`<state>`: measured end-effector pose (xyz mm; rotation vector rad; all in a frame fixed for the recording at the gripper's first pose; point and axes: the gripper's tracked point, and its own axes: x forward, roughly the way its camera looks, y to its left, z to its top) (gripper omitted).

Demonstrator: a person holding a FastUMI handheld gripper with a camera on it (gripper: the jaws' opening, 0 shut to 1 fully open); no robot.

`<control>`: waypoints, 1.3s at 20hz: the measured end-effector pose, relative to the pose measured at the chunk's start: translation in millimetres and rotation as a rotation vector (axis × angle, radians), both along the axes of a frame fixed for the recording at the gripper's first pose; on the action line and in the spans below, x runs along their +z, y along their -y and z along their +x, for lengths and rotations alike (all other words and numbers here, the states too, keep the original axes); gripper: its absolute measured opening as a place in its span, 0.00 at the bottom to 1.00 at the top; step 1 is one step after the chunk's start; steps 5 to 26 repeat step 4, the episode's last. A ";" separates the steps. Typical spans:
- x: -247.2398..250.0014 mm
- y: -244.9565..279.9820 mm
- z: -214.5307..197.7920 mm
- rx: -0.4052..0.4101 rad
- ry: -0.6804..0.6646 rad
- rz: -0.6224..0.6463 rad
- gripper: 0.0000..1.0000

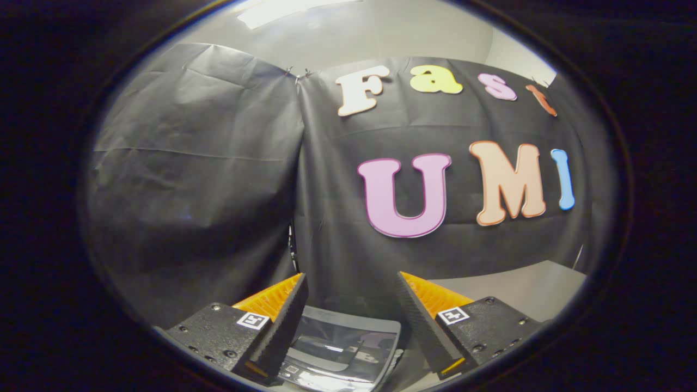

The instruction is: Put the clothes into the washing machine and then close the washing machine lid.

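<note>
Below, the tongs gape wide over the washing machine's shut glass lid.

My claw: one, its jaws standing apart around air
Fingers on my claw: two
Washing machine lid: one, seen between my fingers
Worktop: one
Square marker tags: two
</note>
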<state>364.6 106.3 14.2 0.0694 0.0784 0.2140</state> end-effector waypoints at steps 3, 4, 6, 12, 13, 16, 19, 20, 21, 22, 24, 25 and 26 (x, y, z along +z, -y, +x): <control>3.8 35.1 -23.8 -0.048 0.026 0.005 0.97; 1.5 48.6 -31.6 -0.067 0.026 0.006 0.97; 1.5 48.6 -31.6 -0.067 0.026 0.006 0.97; 1.5 48.6 -31.6 -0.067 0.026 0.006 0.97; 1.5 48.6 -31.6 -0.067 0.026 0.006 0.97; 1.5 48.6 -31.6 -0.067 0.026 0.006 0.97; 1.5 48.6 -31.6 -0.067 0.026 0.006 0.97; 1.5 48.6 -31.6 -0.067 0.026 0.006 0.97; 1.5 48.6 -31.6 -0.067 0.026 0.006 0.97; 1.5 48.6 -31.6 -0.067 0.026 0.006 0.97; 1.5 48.6 -31.6 -0.067 0.026 0.006 0.97; 1.5 48.6 -31.6 -0.067 0.026 0.006 0.97; 1.5 48.6 -31.6 -0.067 0.026 0.006 0.97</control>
